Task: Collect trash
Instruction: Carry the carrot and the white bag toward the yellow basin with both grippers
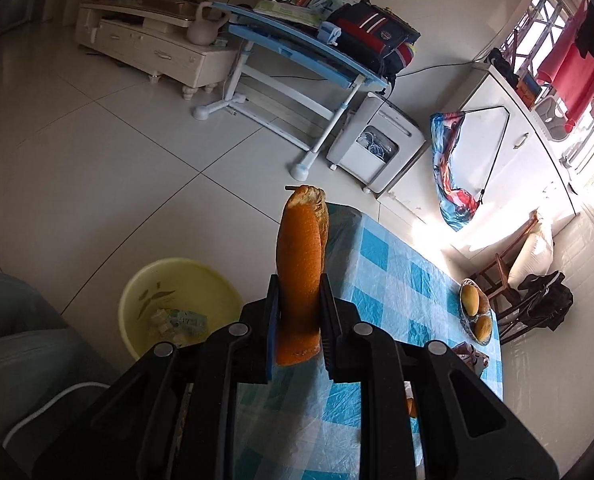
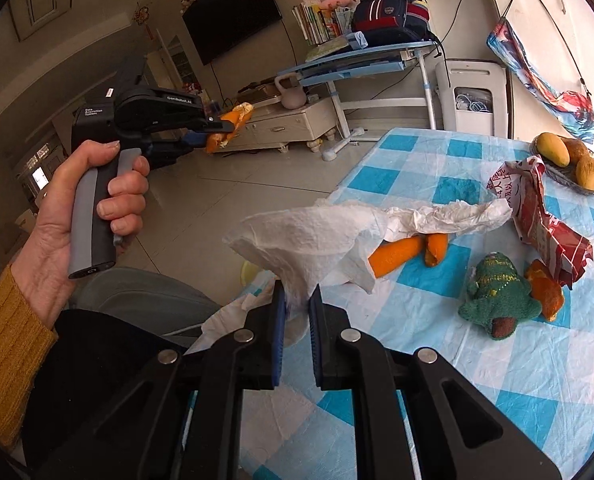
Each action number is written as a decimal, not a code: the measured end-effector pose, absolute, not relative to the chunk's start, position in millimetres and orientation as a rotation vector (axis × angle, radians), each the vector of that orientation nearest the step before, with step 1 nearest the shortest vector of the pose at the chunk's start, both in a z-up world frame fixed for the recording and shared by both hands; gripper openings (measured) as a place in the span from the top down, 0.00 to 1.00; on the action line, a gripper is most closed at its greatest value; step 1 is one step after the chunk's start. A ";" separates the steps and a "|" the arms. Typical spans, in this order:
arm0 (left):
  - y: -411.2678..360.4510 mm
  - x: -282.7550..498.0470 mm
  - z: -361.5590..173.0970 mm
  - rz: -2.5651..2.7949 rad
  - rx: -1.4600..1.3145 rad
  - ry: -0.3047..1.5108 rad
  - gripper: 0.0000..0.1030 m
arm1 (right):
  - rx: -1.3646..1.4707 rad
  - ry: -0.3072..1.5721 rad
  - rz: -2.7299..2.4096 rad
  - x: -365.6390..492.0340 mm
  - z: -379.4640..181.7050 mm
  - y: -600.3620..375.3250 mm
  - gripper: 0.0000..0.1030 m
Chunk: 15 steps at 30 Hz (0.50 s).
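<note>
Two light scraps are gripped: left hand-held gripper [image 1: 299,312] pinches a stiff, curled peel [image 1: 300,264] mid-length; right hand-held gripper [image 2: 297,308] clamps limp tissue [image 2: 297,240] by its bunched edge.

This is a home, a living room. A big black TV [image 2: 233,4] hangs on the wall at 11 o'clock, over a low white cabinet [image 2: 281,126]. A blue kid's desk [image 2: 361,60] at 12 o'clock holds books [image 2: 317,20] and a school bag [image 2: 393,14]. Clothes [image 1: 573,76] hang by the window at 2 o'clock. A table [image 2: 497,360] has a blue checked cloth and a fruit bowl [image 2: 573,164].
</note>
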<state>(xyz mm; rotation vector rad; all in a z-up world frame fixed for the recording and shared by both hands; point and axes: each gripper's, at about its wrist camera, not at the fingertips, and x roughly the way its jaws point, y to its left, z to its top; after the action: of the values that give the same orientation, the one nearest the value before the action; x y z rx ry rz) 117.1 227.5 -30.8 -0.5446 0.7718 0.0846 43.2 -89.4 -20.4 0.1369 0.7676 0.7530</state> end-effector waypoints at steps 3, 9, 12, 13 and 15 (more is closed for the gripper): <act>233.7 121.8 -34.5 0.105 -0.530 0.786 0.83 | 0.147 0.748 0.786 52.4 -13.1 -77.4 0.88; 245.1 131.9 -46.7 0.133 -0.532 0.835 0.83 | 0.127 0.729 0.803 62.1 -9.7 -62.7 0.88; 250.2 136.1 -51.9 0.132 -0.539 0.860 0.83 | 0.090 0.716 0.803 64.3 -8.6 -50.6 0.88; 251.9 138.4 -55.1 0.123 -0.549 0.874 0.83 | 0.067 0.702 0.801 64.1 -7.4 -46.3 0.88; 256.0 142.8 -63.5 0.111 -0.571 0.906 0.83 | -0.002 0.652 0.790 59.8 -2.4 -35.9 0.88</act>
<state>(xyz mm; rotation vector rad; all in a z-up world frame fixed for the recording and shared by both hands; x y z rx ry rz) 142.8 256.0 -63.5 -0.5707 0.9060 0.1109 59.8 -35.9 -2.4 -0.0018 0.6524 0.7901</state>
